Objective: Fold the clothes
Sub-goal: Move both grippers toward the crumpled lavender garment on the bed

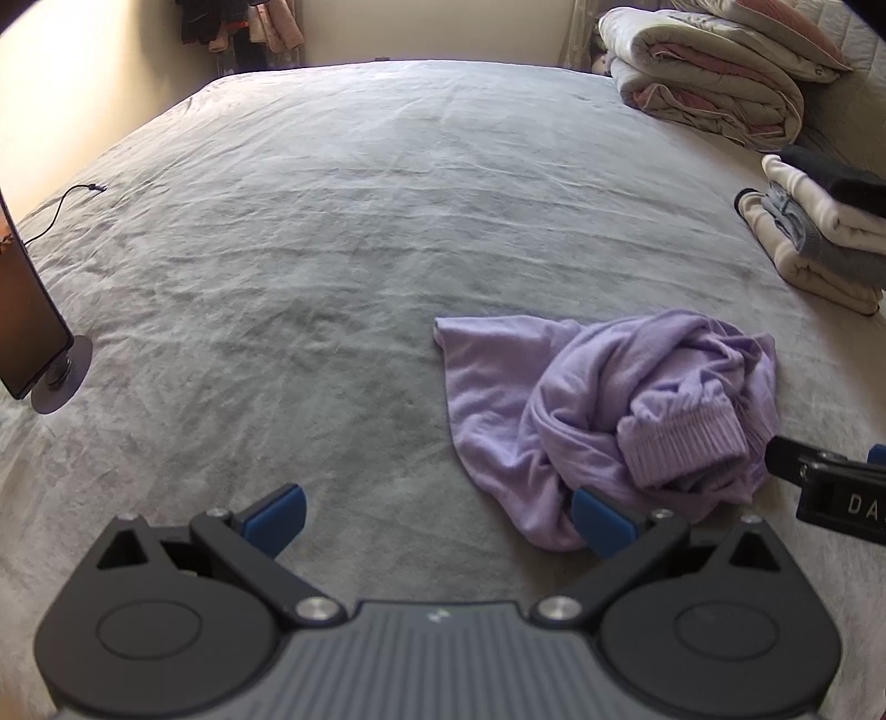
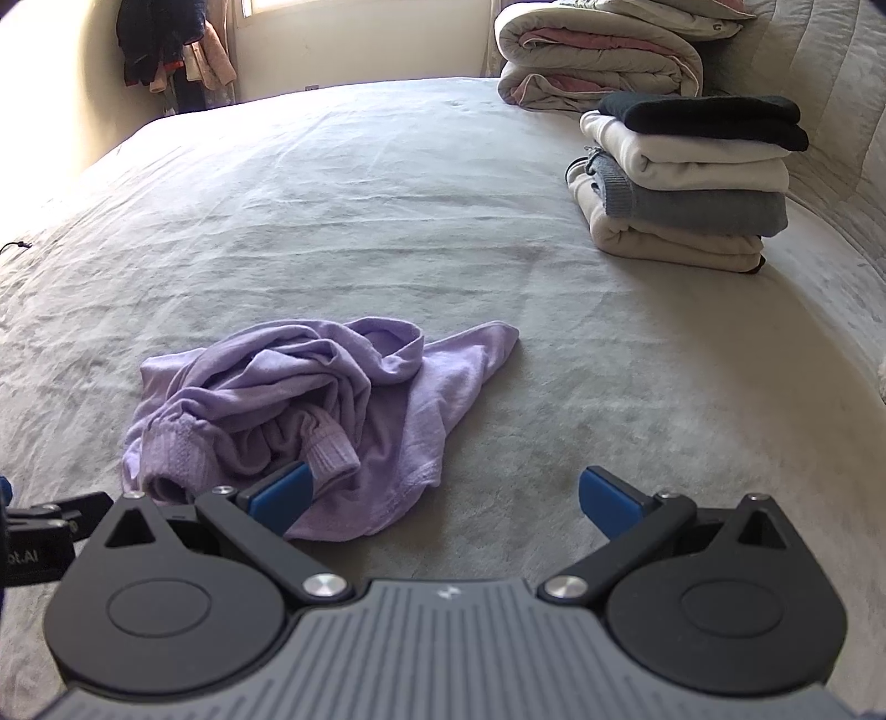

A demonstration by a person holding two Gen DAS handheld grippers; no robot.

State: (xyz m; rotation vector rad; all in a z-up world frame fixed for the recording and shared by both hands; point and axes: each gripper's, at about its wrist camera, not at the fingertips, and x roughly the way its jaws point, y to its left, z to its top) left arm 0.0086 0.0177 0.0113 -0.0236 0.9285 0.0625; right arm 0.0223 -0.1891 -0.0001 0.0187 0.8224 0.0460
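A crumpled lilac sweater (image 1: 620,410) lies in a heap on the grey bed cover (image 1: 332,232), ribbed cuffs on top. In the left wrist view my left gripper (image 1: 440,520) is open above the cover, its right blue pad at the sweater's near edge, nothing between the fingers. In the right wrist view the same sweater (image 2: 288,404) lies ahead to the left. My right gripper (image 2: 446,501) is open too, its left blue pad over the sweater's near hem, the gap between the fingers bare. Part of the other gripper shows at each view's side edge.
A stack of folded clothes (image 2: 686,183), black on top, stands at the right of the bed. Behind it lies a rolled duvet (image 2: 598,50). A tablet on a round stand (image 1: 33,332) and a thin cable (image 1: 61,205) sit at the left edge. Clothes hang in the far corner.
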